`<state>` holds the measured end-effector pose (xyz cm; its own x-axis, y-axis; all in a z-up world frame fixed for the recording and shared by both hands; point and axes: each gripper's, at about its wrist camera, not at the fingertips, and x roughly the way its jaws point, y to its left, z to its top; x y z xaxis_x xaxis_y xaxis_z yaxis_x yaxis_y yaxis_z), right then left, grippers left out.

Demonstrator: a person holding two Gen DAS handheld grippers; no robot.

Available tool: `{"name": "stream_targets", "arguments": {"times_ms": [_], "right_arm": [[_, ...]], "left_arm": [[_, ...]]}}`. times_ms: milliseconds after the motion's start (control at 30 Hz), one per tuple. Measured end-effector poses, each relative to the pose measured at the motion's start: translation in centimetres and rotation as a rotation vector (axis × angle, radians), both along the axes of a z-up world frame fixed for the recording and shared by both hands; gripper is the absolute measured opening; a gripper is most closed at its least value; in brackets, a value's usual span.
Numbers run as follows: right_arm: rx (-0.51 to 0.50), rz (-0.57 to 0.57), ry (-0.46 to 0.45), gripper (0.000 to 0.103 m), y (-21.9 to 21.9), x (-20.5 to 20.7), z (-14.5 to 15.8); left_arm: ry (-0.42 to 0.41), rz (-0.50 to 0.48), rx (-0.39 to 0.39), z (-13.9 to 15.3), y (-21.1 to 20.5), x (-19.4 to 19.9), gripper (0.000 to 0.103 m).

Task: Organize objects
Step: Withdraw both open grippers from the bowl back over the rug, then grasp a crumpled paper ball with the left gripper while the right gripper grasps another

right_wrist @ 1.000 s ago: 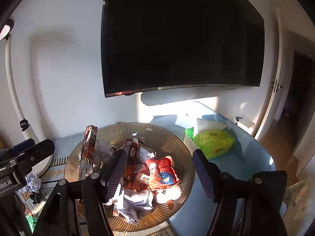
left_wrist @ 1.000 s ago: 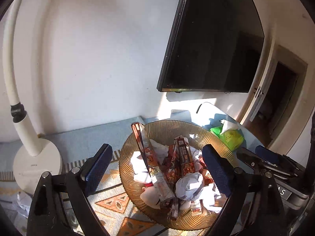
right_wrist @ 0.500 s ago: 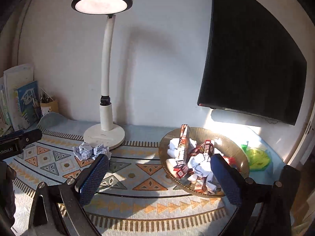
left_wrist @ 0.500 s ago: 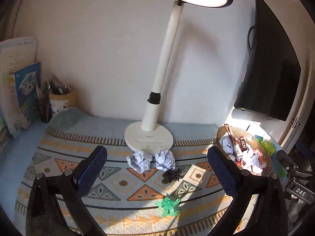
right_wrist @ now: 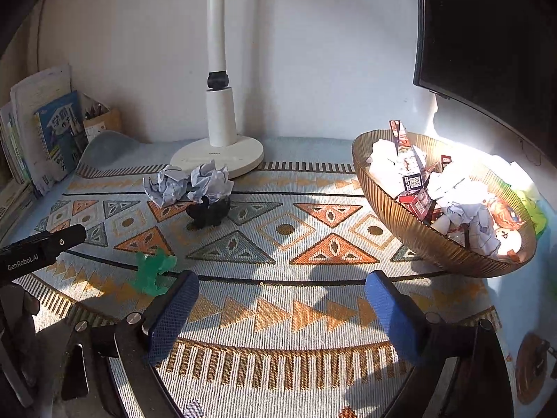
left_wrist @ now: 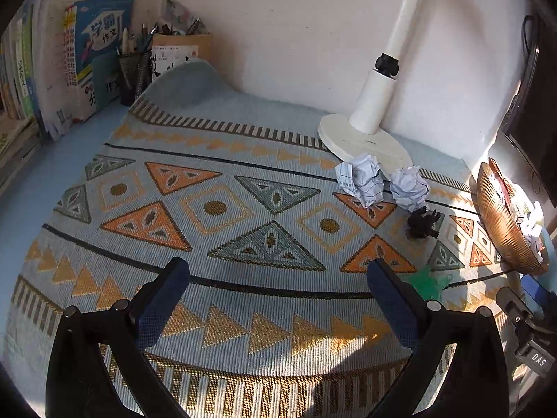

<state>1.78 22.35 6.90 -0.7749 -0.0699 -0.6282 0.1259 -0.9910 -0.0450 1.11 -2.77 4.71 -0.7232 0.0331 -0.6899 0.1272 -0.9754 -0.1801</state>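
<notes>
Two crumpled paper balls (left_wrist: 362, 178) (left_wrist: 409, 188) lie on the patterned mat in front of the lamp base; they also show in the right wrist view (right_wrist: 169, 184) (right_wrist: 210, 179). A small black figure (left_wrist: 423, 222) (right_wrist: 209, 211) sits just in front of them, and a green figure (left_wrist: 430, 280) (right_wrist: 153, 271) lies nearer. A ribbed amber bowl (left_wrist: 501, 226) (right_wrist: 393, 205) full of paper and wrappers stands at the right. My left gripper (left_wrist: 278, 297) is open and empty above the mat, left of the green figure. My right gripper (right_wrist: 282, 308) is open and empty, between the green figure and the bowl.
A white desk lamp (left_wrist: 365, 139) (right_wrist: 217, 153) stands at the back by the wall. Books (left_wrist: 90, 55) and pen holders (left_wrist: 134, 66) line the back left corner. A dark monitor (right_wrist: 487, 35) hangs above the bowl. A green packet (right_wrist: 531, 205) lies behind the bowl.
Both grippers have pulled back from over the bowl and swung left and down towards the mat. The paper balls and figures have come into close view. Both jaws stay open.
</notes>
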Motion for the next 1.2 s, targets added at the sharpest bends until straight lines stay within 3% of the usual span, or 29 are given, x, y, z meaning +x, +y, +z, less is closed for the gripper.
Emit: {"name": "stream_targets", "arguments": {"times_ms": [100,233,333,500,633,700,833,933,1200], "right_arm": [[0.04,0.025,0.0,0.08,-0.9,0.1,-0.3],[0.055,0.032,-0.007,0.08,-1.2,0.1,-0.5],[0.019,0.028,-0.033,0.08,-0.5,-0.3,-0.7],[-0.005,0.039,-0.069,0.08,-0.3,-0.8,-1.0],[-0.067,0.111,-0.165,0.08,-0.2,-2.4,-1.3],[-0.149,0.131,-0.216,0.08,0.3,-3.8,-0.8],[-0.272,0.183,-0.255,0.08,0.4,-7.5,1.4],[-0.238,0.199,-0.249,0.08,-1.7,-10.3,2.3],[-0.333,0.232,-0.278,0.08,-4.8,-16.3,-0.3]], "left_arm": [[0.017,-0.014,-0.072,0.1,1.2,0.4,0.102],[0.004,-0.052,-0.135,0.0,2.5,0.2,0.102],[-0.013,-0.052,-0.121,-0.2,2.1,0.0,0.102],[-0.142,-0.158,-0.01,-0.9,1.6,-2.1,0.102],[-0.137,-0.196,0.214,1.2,0.6,-5.0,0.102],[-0.131,-0.195,0.278,1.9,0.5,-7.5,0.102],[-0.153,-0.162,0.307,0.9,0.8,-12.2,0.102],[-0.156,-0.144,0.326,-0.5,0.8,-14.0,0.102],[-0.114,-0.256,0.377,-1.3,1.1,-14.6,0.102]]}}
